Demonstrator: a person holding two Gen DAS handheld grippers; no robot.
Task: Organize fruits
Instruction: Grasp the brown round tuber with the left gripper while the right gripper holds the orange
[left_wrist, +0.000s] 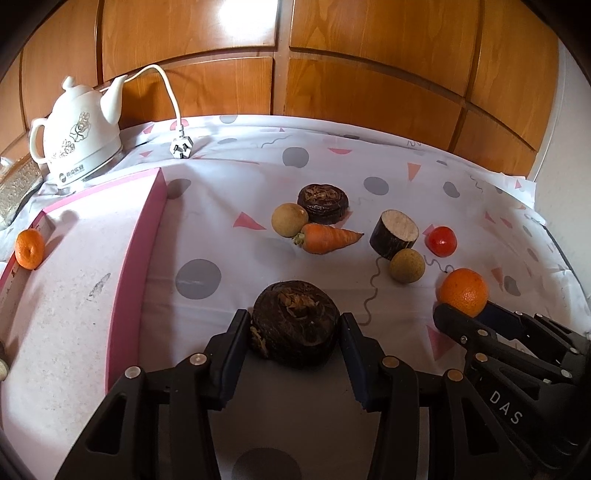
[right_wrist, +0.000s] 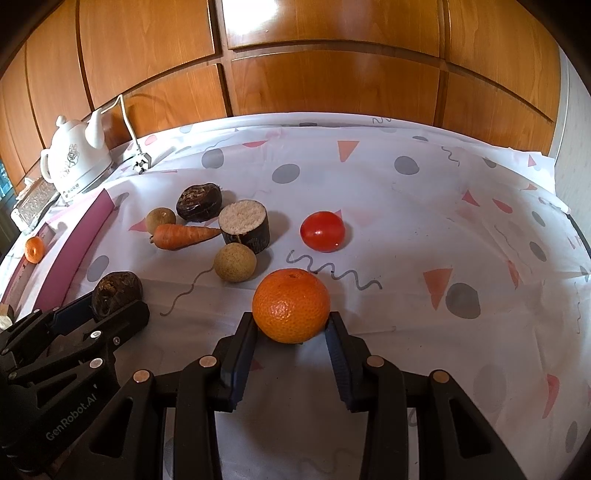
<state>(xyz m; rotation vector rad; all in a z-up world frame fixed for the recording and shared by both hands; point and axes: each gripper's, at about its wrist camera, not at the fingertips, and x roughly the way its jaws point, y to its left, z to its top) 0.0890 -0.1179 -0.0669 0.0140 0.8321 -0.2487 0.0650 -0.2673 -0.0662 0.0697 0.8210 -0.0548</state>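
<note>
The left gripper (left_wrist: 294, 325) is clamped on a dark, flat-topped fruit (left_wrist: 295, 326) near the front of the table, just right of the pink box (left_wrist: 136, 258), whose raised edge borders its left side. The right gripper (right_wrist: 291, 325) is closed on an orange (right_wrist: 291, 305) further right. Beyond them a carrot (left_wrist: 327, 238), two tan round fruits (left_wrist: 290, 219), a second dark fruit (left_wrist: 323, 203), a cut dark cylinder (left_wrist: 394, 234) and a tomato (left_wrist: 441, 241) cluster mid-table. The patterned cloth (right_wrist: 424, 221) lies open on the far right. A small orange (left_wrist: 29, 248) sits at the box's far left edge.
</note>
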